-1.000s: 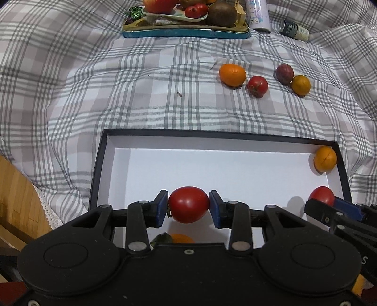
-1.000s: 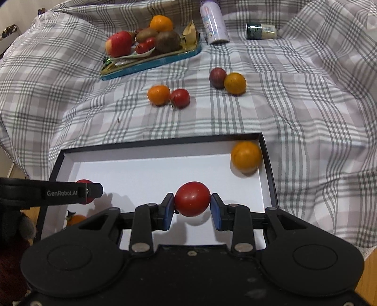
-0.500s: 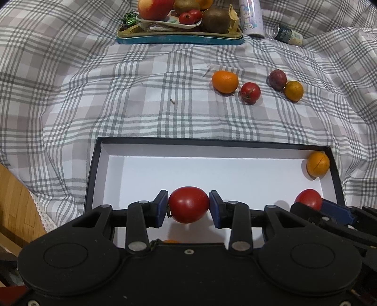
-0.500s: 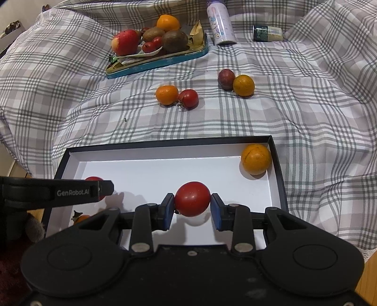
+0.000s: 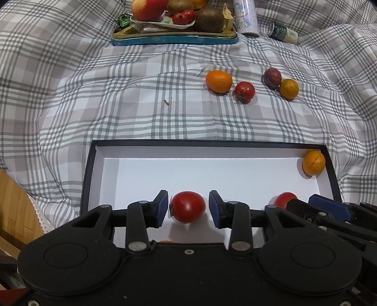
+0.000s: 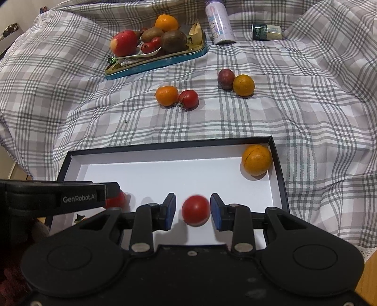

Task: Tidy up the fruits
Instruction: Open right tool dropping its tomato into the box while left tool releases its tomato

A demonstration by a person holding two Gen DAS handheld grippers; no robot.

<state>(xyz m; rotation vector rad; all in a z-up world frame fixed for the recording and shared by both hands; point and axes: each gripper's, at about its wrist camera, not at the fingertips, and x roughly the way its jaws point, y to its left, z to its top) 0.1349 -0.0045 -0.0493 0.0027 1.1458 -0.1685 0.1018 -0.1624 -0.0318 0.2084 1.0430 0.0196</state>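
A black box with a white floor lies on the plaid cloth. My left gripper is open; a red tomato sits between its parted jaws, free of the pads, over the box floor. My right gripper is open too; its red tomato is blurred between the parted jaws. An orange lies in the box's far right corner. On the cloth beyond lie an orange, a tomato, a plum and another orange.
A blue tin tray with an apple, kiwis, small tomatoes and an orange stands at the back. A white can and a dark jar lie beside it. Wooden floor shows at the left.
Both grippers have opened and let go of their tomatoes, which now sit loose between the jaws over the box. Both views have pulled back a little.
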